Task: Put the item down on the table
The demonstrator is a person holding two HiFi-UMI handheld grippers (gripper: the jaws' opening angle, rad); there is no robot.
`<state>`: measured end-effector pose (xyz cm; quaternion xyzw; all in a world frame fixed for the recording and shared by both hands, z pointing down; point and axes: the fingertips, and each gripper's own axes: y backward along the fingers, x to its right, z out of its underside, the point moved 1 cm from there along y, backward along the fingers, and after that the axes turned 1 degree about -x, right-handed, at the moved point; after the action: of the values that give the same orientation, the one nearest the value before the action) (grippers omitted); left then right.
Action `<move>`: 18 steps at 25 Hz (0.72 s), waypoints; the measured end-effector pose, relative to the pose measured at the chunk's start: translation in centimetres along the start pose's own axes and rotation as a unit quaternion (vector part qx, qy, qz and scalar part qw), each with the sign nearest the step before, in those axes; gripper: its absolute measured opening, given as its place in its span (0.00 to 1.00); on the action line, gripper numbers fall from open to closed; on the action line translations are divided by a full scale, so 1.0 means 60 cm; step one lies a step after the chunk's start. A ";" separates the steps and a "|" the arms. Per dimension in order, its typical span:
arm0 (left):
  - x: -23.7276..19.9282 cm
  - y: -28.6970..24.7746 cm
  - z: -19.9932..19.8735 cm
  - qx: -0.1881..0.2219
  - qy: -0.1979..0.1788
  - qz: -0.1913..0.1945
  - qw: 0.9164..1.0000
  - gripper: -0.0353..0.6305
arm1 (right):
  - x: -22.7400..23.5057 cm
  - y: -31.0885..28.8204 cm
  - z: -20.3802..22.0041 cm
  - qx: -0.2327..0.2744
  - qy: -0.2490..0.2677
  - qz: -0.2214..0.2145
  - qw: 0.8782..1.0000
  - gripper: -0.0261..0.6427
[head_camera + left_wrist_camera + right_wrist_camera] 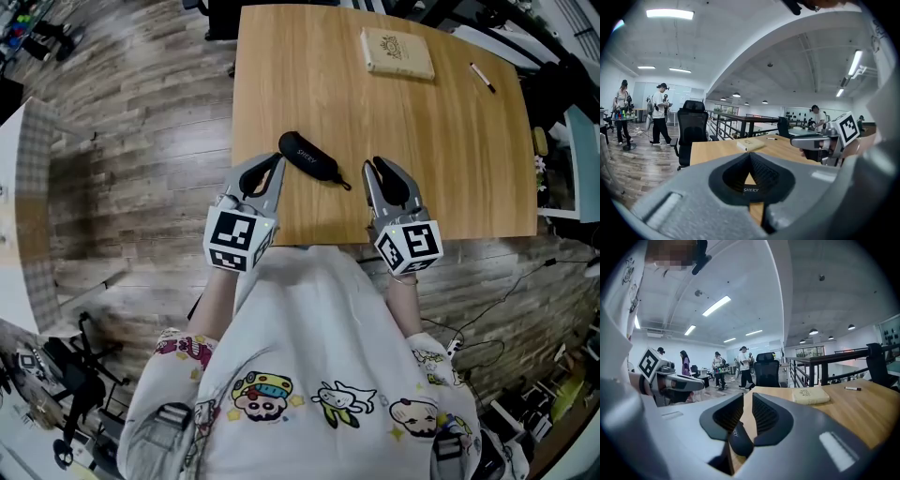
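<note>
Lying near the light wooden table [450, 150] edge, the black oblong case [309, 159] shows whole only overhead; left gripper [275, 169] jaws touch, right gripper [375, 169] jaws barely parted; open wood beyond.

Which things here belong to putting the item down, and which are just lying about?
Job: black case, clamped in the left gripper; right gripper, jaws slightly apart, pressing nothing; wooden table.
Lying about: book; pen, both at the table's far end.

book [397, 53] and pen [482, 77] apart
</note>
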<state>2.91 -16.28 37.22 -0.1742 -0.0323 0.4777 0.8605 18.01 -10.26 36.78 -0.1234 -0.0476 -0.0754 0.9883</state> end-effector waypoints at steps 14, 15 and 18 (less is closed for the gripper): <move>-0.008 0.006 0.009 -0.001 0.012 -0.003 1.000 0.05 | 0.006 0.013 0.006 0.004 -0.029 0.017 0.999 0.05; -0.009 0.006 0.009 -0.001 0.012 -0.003 1.000 0.05 | 0.006 0.013 0.008 0.001 -0.028 0.018 0.999 0.05; -0.010 0.008 0.011 -0.002 0.013 -0.005 1.000 0.05 | 0.006 0.014 0.012 -0.005 -0.030 0.018 0.999 0.05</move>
<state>2.04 -16.38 37.72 -0.1821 -0.0228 0.4714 0.8626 18.44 -9.31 37.32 -0.1310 -0.0742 -0.0537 0.9871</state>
